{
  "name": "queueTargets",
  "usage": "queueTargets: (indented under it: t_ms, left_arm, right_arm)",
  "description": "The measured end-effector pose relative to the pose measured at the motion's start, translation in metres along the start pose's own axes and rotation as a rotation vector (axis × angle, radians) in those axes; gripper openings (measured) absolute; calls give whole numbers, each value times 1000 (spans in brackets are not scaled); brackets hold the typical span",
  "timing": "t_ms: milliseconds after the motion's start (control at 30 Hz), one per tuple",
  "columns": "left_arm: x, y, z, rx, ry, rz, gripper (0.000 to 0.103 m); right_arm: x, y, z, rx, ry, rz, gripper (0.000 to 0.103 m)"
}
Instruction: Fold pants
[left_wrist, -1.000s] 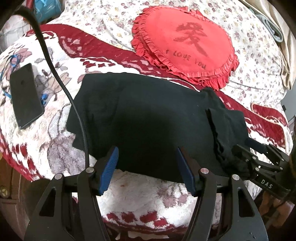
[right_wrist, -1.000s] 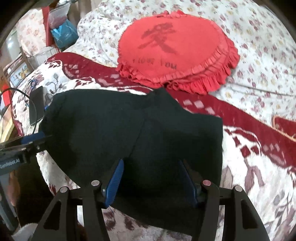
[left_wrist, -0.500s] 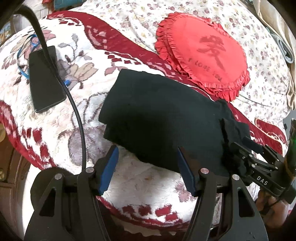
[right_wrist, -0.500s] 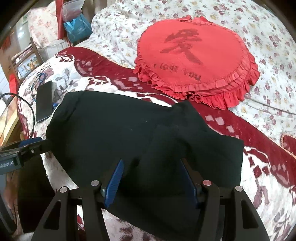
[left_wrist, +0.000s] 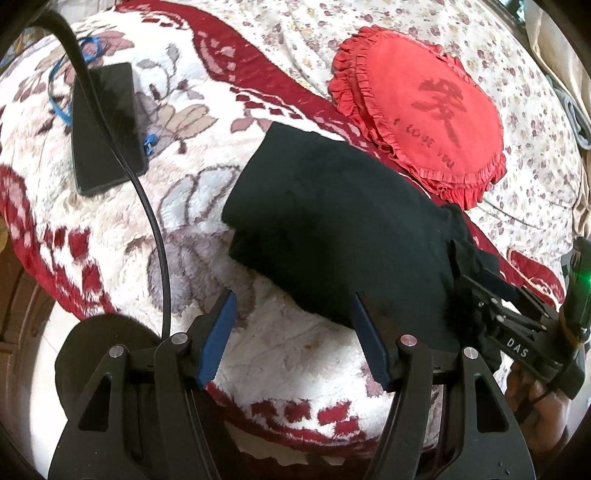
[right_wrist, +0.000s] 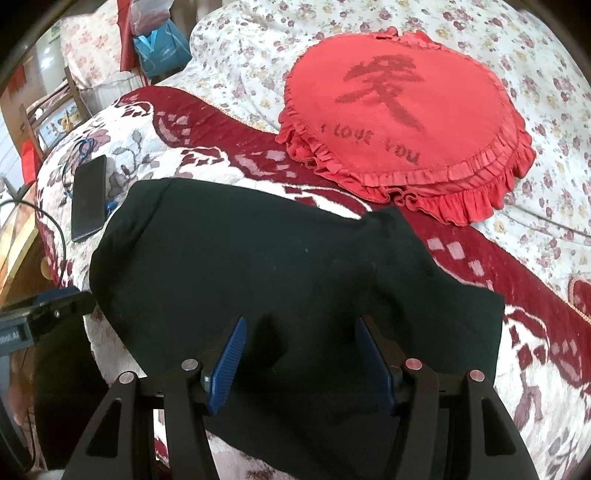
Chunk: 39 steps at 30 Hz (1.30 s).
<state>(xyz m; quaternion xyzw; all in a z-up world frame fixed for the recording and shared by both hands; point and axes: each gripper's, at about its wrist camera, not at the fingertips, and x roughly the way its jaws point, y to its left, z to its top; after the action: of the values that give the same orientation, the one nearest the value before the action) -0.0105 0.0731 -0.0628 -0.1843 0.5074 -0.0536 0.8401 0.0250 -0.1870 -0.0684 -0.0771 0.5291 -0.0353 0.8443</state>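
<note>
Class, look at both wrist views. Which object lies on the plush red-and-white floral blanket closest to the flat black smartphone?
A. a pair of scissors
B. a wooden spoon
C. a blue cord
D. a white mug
C: a thin blue cord loops beside the flat black smartphone on the plush red-and-white floral blanket; nothing else lies near it.

Black pants (left_wrist: 332, 221), red ruffled cushion (left_wrist: 424, 107)
</note>
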Motion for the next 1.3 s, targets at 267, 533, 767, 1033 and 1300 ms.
queueTargets:
  t_ms: [267,533,767,1033,1300]
  left_arm:
    - [6,15,-1,-68,18,-10,69]
    - [20,18,4,-123,12,-33,72]
    - [30,15,7,-139,-17,-75,85]
    - [24,2,12,-92,-112,-124,37]
    - [-50,-68,11,172,-286,-250,22]
  right_arm:
    - [11,17,36,-43,-46,112,64]
    - [56,53,99,-116,-48,292,72]
    - [111,101,131,-245,45,409,72]
    - [121,79,131,-76,33,558,31]
    - [16,5,128,44,-190,650,22]
